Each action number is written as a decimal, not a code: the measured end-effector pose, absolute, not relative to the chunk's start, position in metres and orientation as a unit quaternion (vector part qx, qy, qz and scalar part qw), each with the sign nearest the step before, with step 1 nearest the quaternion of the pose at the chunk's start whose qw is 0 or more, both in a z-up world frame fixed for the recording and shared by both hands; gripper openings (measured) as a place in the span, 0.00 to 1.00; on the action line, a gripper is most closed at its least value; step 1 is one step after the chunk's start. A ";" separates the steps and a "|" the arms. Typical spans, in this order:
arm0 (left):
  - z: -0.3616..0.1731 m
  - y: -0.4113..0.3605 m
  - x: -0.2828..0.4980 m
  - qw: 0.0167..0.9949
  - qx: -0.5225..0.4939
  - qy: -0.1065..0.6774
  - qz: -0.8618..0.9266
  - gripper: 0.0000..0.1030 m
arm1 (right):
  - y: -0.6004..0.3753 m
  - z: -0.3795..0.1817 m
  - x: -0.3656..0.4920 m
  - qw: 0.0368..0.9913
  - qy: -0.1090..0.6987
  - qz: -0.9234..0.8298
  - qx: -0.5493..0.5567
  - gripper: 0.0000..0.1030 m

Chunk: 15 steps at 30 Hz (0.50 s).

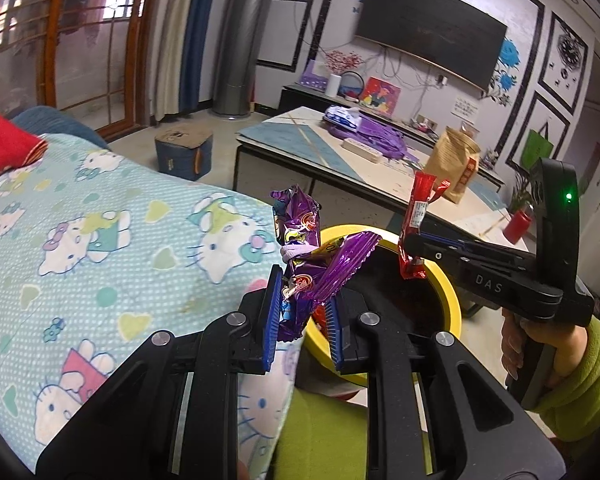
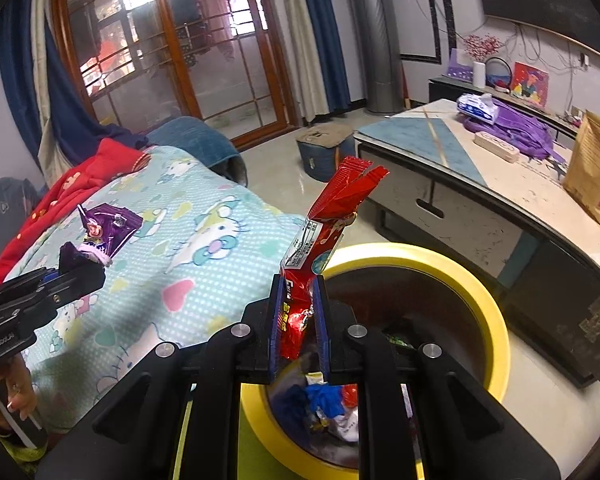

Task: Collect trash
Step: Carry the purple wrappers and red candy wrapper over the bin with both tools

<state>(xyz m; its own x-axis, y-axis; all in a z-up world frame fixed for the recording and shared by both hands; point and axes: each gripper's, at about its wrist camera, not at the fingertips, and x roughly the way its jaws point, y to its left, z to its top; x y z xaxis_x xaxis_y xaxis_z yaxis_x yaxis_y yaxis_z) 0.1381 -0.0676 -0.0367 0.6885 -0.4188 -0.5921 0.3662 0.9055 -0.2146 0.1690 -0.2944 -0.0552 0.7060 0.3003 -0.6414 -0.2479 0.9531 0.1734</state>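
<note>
While both wrappers are already pinched, what matters is where each hangs over the bin's mouth. Nearest in the right wrist view, the right tool (image 2: 298,316) is clamped narrow on a red wrapper (image 2: 320,248), whose long axis stands upright with the torn end on top; directly below and just beyond it lies the yellow-rimmed bin (image 2: 496,320), trash visible inside, so a release looks likely to land in it. The left tool (image 1: 300,312) grips a purple wrapper (image 1: 300,252) the same way, but in its own view it sits at the bin's near-left rim, with the cartoon-print blanket (image 1: 120,220) just beside it. Judging by this, the right hand is better placed; the left needs to carry further over the opening. Beyond stands the desk (image 2: 420,132).
</note>
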 end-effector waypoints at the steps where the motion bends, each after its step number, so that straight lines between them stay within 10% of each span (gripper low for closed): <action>1: -0.037 -0.071 0.138 0.917 -0.037 0.332 -0.217 0.14 | -0.298 -0.056 0.168 0.923 0.355 0.146 0.039 0.14; 15: -0.051 -0.115 0.144 0.903 -0.002 0.346 -0.254 0.14 | -0.342 -0.082 0.154 0.917 0.379 0.105 0.066 0.14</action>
